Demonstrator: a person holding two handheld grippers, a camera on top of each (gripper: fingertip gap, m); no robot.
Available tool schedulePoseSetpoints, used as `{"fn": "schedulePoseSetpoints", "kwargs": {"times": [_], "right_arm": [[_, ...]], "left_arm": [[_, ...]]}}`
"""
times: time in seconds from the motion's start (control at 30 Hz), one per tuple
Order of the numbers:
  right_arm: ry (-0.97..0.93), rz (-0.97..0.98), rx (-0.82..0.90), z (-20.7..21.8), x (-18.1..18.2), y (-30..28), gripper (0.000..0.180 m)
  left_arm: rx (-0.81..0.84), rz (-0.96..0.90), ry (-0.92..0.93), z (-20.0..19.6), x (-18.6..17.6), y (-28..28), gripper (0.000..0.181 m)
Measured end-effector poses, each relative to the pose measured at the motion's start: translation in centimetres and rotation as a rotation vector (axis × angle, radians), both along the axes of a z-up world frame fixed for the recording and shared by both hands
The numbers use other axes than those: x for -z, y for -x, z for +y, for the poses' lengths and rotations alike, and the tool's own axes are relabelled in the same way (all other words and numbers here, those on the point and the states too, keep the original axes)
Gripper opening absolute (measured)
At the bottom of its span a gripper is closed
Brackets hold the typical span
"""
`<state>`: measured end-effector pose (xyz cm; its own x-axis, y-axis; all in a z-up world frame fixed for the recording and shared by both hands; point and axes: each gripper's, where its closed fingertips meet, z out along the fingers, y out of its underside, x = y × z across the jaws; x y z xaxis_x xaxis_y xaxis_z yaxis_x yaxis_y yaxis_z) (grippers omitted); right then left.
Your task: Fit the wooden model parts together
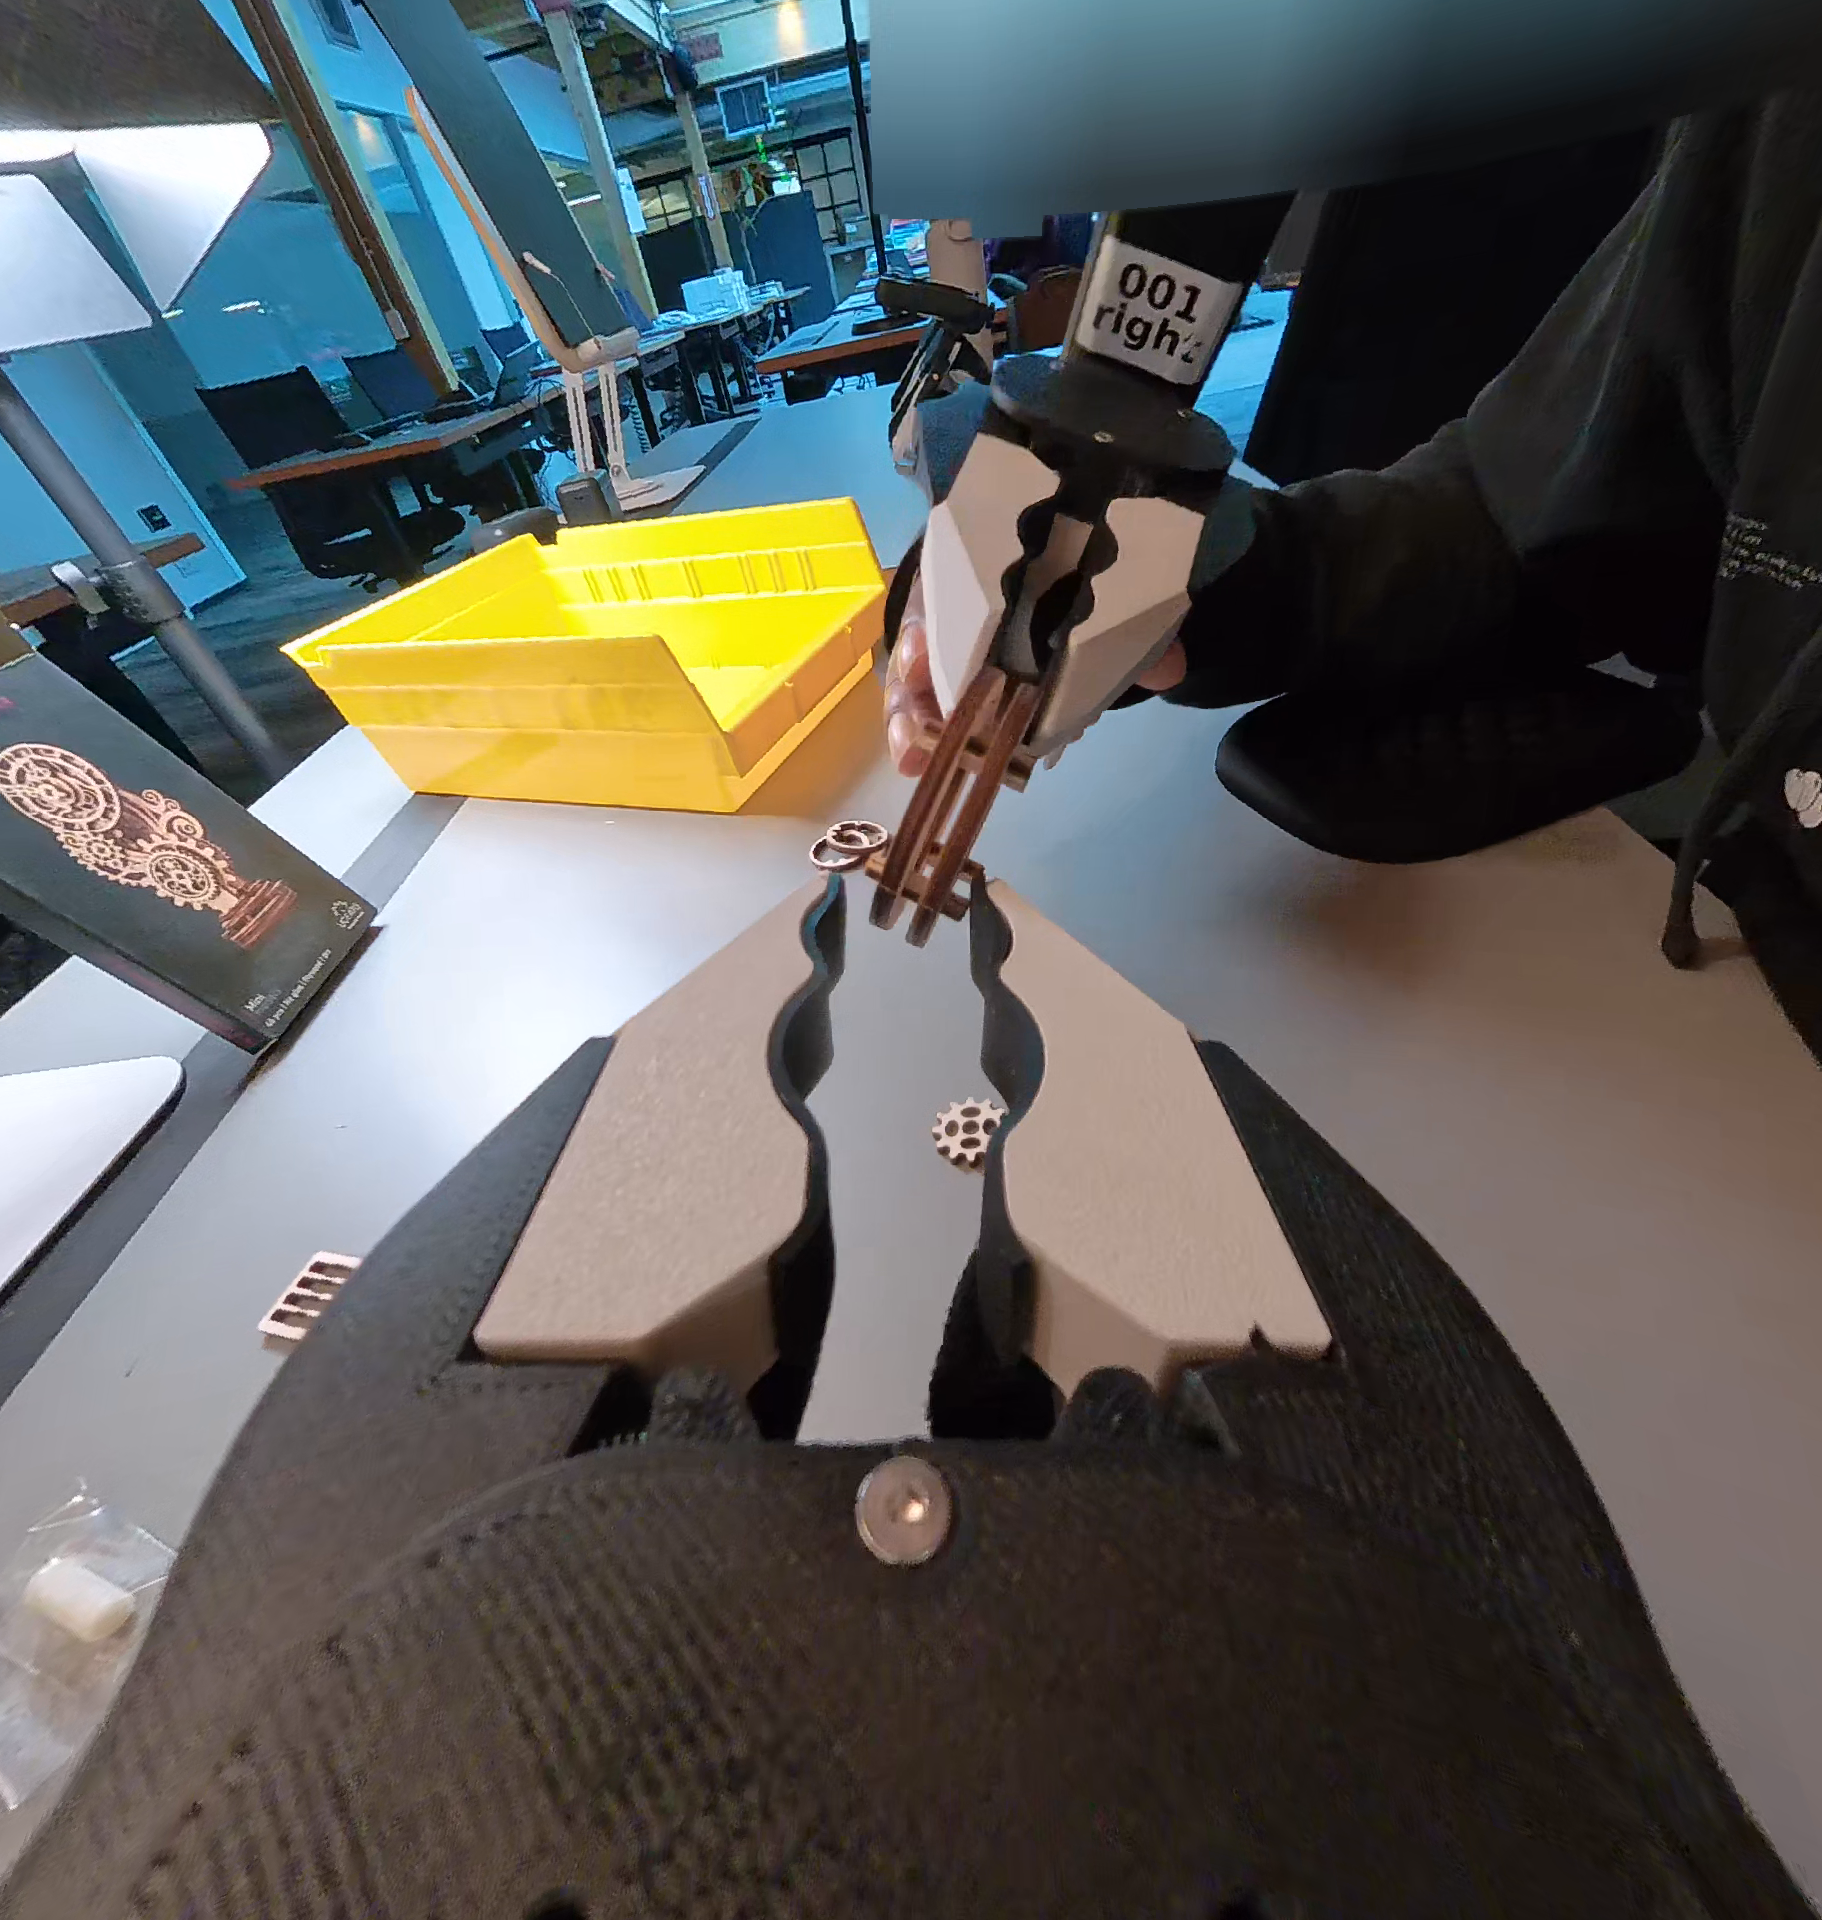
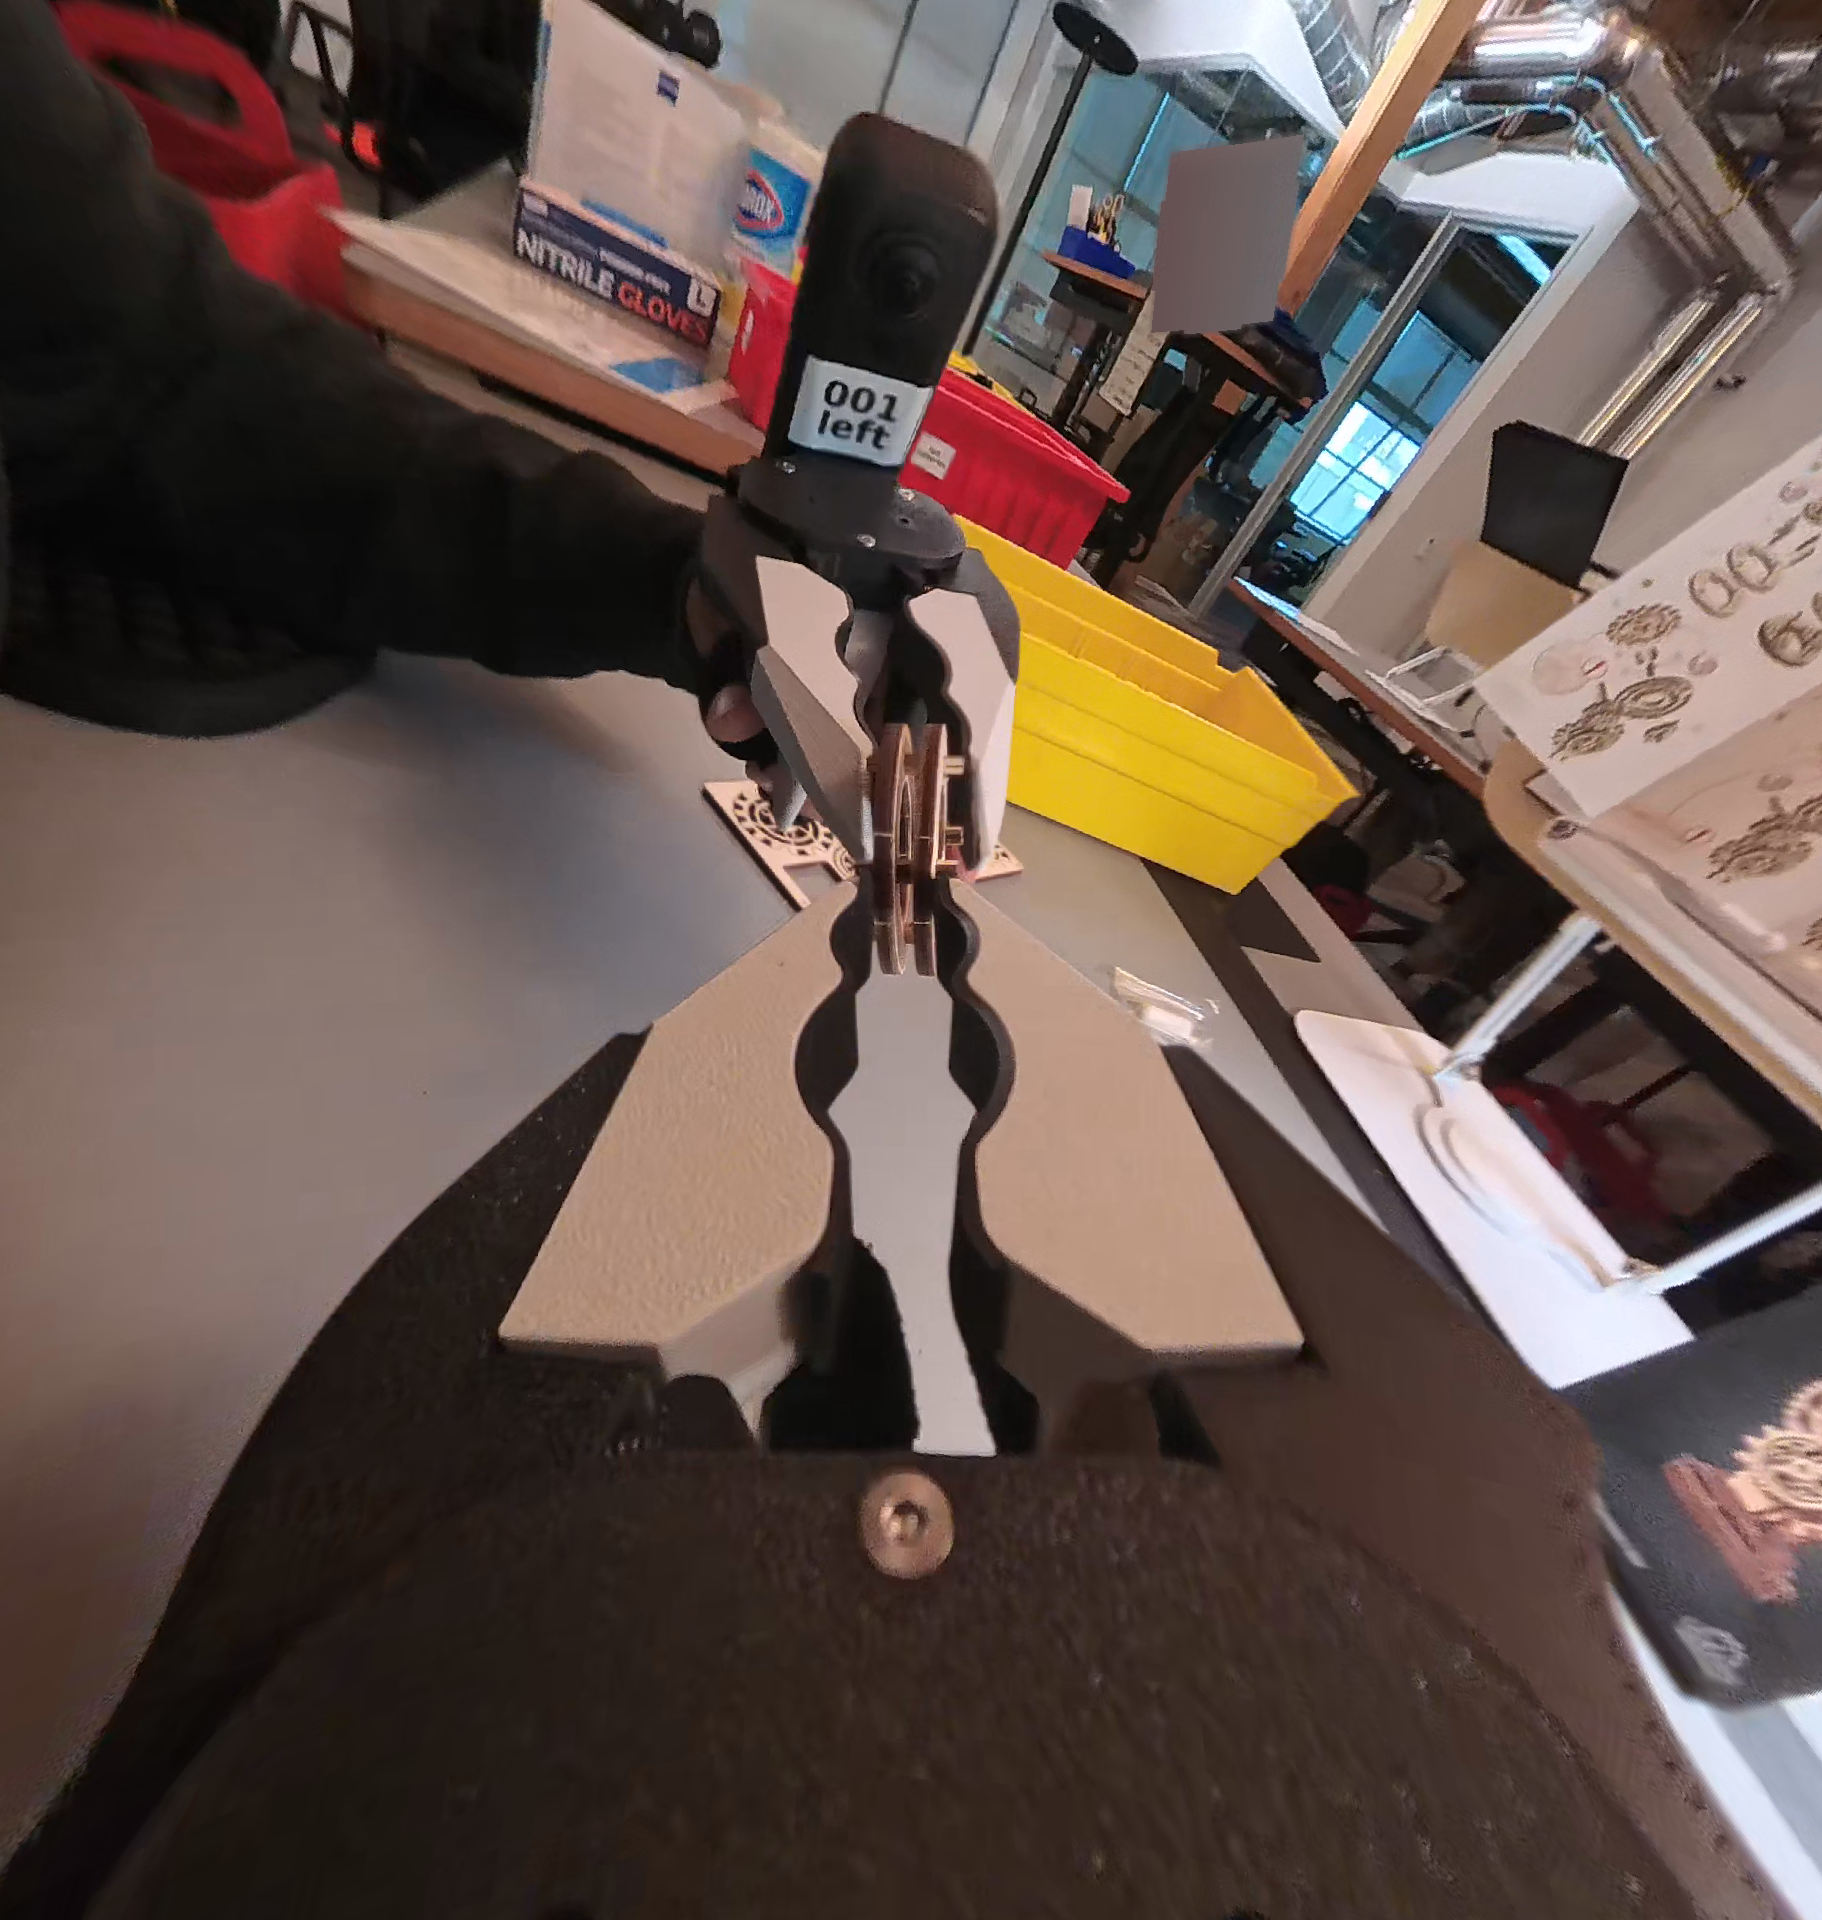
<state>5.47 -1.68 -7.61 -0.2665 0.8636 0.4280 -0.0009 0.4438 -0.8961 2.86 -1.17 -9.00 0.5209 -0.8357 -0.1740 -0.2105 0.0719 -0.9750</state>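
Observation:
A wooden assembly of thin parallel plates joined by cross pegs (image 1: 938, 821) hangs above the grey table (image 1: 1302, 1039). My right gripper (image 2: 904, 914) is shut on it; in the right wrist view it shows edge-on as round discs (image 2: 902, 821). In the left wrist view the right gripper (image 1: 1000, 727) holds its upper end. My left gripper (image 1: 907, 888) is open, its tips on either side of the assembly's lower end. It also shows in the right wrist view (image 2: 891, 831). A small gear (image 1: 967, 1135) and ring pieces (image 1: 847, 844) lie on the table.
A yellow bin (image 1: 595, 655) stands at the back. The kit's dark box (image 1: 138, 831) leans at the left, with a slotted wooden piece (image 1: 307, 1288) and a plastic bag (image 1: 65, 1621) nearby. A fretwork plate (image 2: 756, 821) lies behind the grippers. Wooden part sheets (image 2: 1717, 727) lie to the right. The grippers are tip to tip, or close to it.

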Motion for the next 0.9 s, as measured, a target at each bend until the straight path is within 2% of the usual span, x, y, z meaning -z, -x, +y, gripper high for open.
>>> {"fn": "schedulePoseSetpoints", "kwargs": {"times": [0.2, 0.9], "right_arm": [[-0.107, -0.004, 0.019, -0.41, 0.18, 0.07, 0.008], [-0.015, 0.002, -0.015, -0.44, -0.18, -0.15, 0.008]], "left_arm": [[0.008, 0.006, -0.021, -0.27, -0.35, -0.15, 0.023], [0.025, -0.001, -0.018, -0.58, -0.81, -0.54, 0.016]]}}
